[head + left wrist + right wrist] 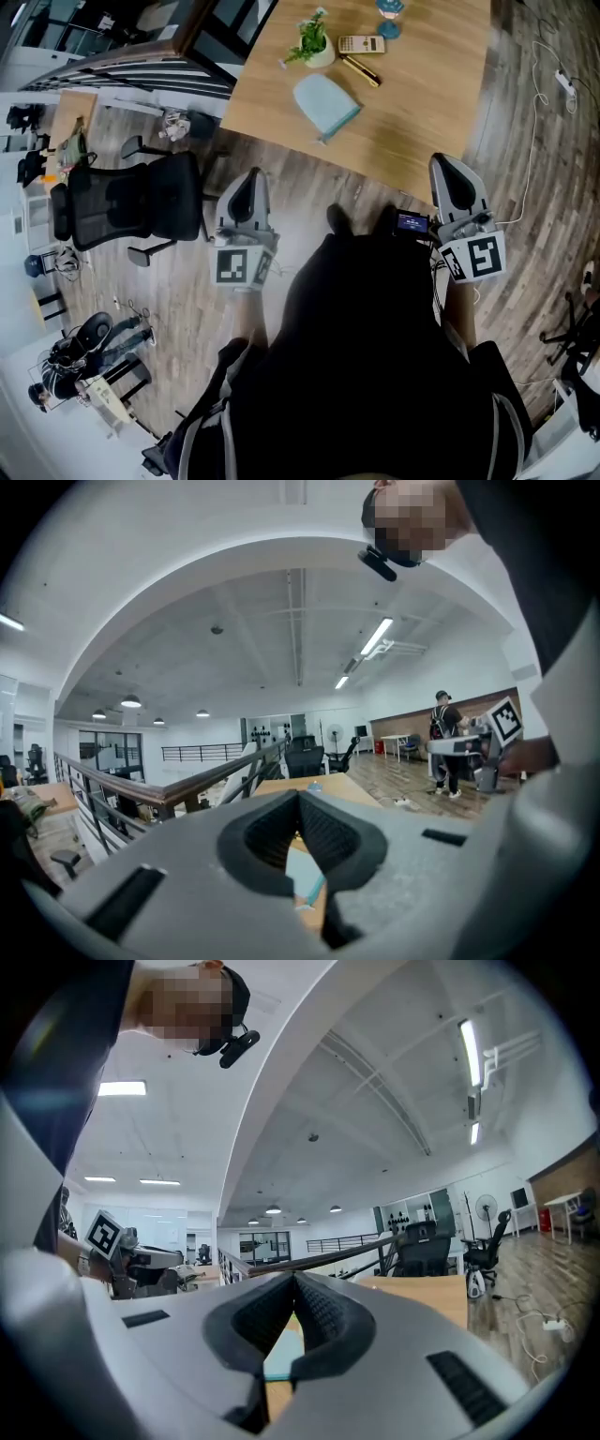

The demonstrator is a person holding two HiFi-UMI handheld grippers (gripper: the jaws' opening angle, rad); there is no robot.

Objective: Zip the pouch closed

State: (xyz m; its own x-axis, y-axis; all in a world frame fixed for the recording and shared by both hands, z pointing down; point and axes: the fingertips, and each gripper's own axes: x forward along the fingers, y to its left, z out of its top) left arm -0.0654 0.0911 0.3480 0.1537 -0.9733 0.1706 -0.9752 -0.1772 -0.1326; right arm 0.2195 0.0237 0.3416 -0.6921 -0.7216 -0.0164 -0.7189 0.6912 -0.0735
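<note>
A light blue pouch (325,103) lies flat on the wooden table (422,103), with its zip pull towards the near edge. Both grippers are held close to the person's body, short of the table and nowhere near the pouch. The left gripper (247,183) points forward over the floor, jaws together with nothing in them. On the other side, the right gripper (448,167) is also shut and empty. In the left gripper view, the pouch (305,878) shows as a sliver below the closed jaws of the left gripper (298,799). The right gripper view shows the same: the pouch (279,1354) under the right gripper (293,1281).
On the table behind the pouch stand a small potted plant (314,42), a calculator (361,44), a gold pen (361,70) and a blue glass (389,19). A black office chair (141,202) stands at the left. Cables and a power strip (564,82) lie on the floor at the right.
</note>
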